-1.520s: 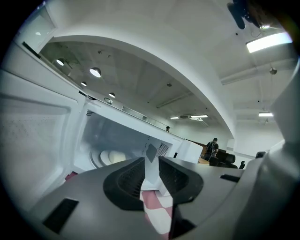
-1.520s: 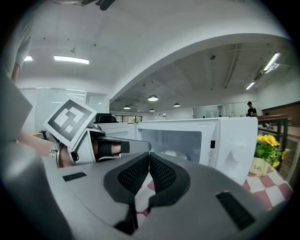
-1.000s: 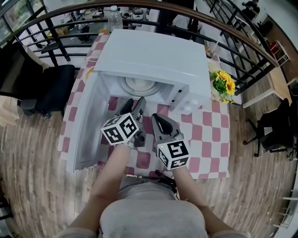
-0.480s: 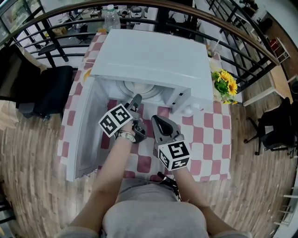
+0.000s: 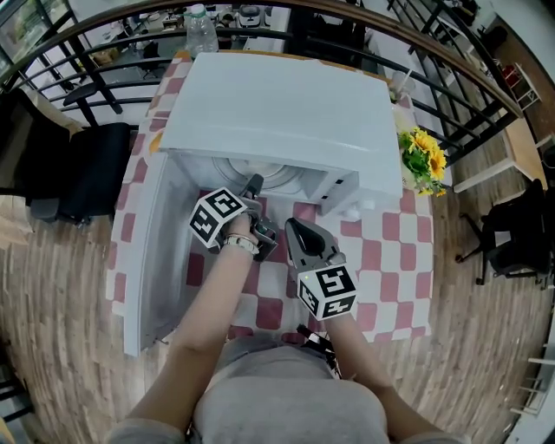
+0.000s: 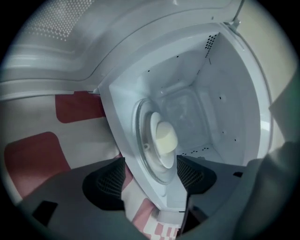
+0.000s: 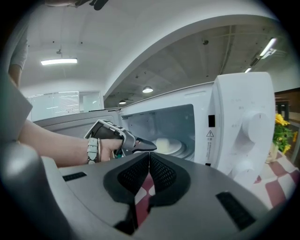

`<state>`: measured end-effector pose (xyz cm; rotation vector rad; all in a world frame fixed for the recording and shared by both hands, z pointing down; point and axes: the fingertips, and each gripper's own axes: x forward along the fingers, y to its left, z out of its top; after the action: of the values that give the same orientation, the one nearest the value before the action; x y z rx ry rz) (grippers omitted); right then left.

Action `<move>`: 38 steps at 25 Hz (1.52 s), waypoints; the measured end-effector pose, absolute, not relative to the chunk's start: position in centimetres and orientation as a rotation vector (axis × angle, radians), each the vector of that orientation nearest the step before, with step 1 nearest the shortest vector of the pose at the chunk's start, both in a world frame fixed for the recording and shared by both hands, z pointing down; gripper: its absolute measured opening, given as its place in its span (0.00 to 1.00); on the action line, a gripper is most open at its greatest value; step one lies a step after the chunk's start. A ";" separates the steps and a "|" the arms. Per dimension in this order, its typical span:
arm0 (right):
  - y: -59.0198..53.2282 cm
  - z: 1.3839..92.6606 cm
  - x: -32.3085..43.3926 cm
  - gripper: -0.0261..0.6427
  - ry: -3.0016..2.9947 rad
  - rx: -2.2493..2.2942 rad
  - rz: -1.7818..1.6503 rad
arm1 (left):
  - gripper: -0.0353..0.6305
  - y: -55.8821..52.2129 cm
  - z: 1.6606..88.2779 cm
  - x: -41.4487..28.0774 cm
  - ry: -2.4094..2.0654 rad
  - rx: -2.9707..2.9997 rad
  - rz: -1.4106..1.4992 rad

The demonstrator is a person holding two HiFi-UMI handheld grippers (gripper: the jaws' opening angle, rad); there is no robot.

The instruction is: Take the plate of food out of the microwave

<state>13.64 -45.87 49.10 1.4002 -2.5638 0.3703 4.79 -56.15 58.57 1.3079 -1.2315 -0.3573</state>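
Note:
The white microwave (image 5: 277, 104) stands on the checked table with its door (image 5: 152, 251) swung open to the left. Inside, a white plate (image 6: 158, 150) carrying a pale round bun (image 6: 166, 136) rests on the glass turntable (image 6: 140, 145); the right gripper view also shows the plate (image 7: 171, 146). My left gripper (image 5: 254, 186) is at the cavity's mouth, turned on its side, jaws open wide with nothing gripped (image 6: 150, 180). The plate lies just beyond its pads (image 6: 194, 176). My right gripper (image 5: 295, 227) hangs back in front of the oven, shut and empty (image 7: 149, 173).
A vase of yellow flowers (image 5: 423, 160) stands to the right of the microwave, and a plastic bottle (image 5: 198, 26) behind it. The control panel with its knobs (image 7: 248, 126) is on the oven's right side. A black chair (image 5: 78, 165) and a curved railing (image 5: 451, 78) surround the table.
My left gripper has moved forward from the table in front of the oven to the cavity's mouth. The right gripper has hardly moved.

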 end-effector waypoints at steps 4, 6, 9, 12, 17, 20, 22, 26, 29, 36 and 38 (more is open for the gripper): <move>-46.2 49.8 14.2 0.08 -2.542 1.405 0.389 | 0.55 -57.0 59.6 4.8 -1.267 1.224 -0.365; -46.4 50.2 14.5 0.08 -2.532 1.412 0.398 | 0.55 -57.2 60.1 4.5 -1.304 1.178 -0.359; -46.6 50.5 14.9 0.08 -2.519 1.425 0.413 | 0.55 -57.3 60.6 4.3 -1.344 1.111 -0.359; -46.8 50.8 15.1 0.08 -2.509 1.434 0.427 | 0.55 -57.5 61.2 4.4 -1.353 1.055 -0.343; -47.0 51.4 14.9 0.08 -2.500 1.432 0.433 | 0.55 -58.2 61.9 4.4 -1.347 1.005 -0.370; -47.1 51.6 15.1 0.08 -2.492 1.442 0.438 | 0.55 -58.2 62.0 4.5 -1.345 0.996 -0.389; -47.1 51.6 15.1 0.08 -2.489 1.448 0.438 | 0.55 -58.1 62.0 4.6 -1.340 0.990 -0.395; -46.9 51.4 15.1 0.08 -2.485 1.455 0.436 | 0.54 -57.8 61.9 4.4 -1.327 0.986 -0.391; -46.8 51.3 15.0 0.08 -2.483 1.460 0.433 | 0.51 -57.5 61.7 4.5 -1.315 0.989 -0.389; -46.2 51.1 14.9 0.08 -2.479 1.462 0.424 | 0.46 -56.8 61.5 4.7 -1.269 1.009 -0.385; -46.1 51.1 14.9 0.08 -2.476 1.464 0.425 | 0.45 -56.6 61.4 4.7 -1.253 1.015 -0.382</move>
<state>14.94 -46.09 51.12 1.4640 -2.4757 0.4246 4.74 -56.63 61.43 1.0154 -1.2535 -0.3821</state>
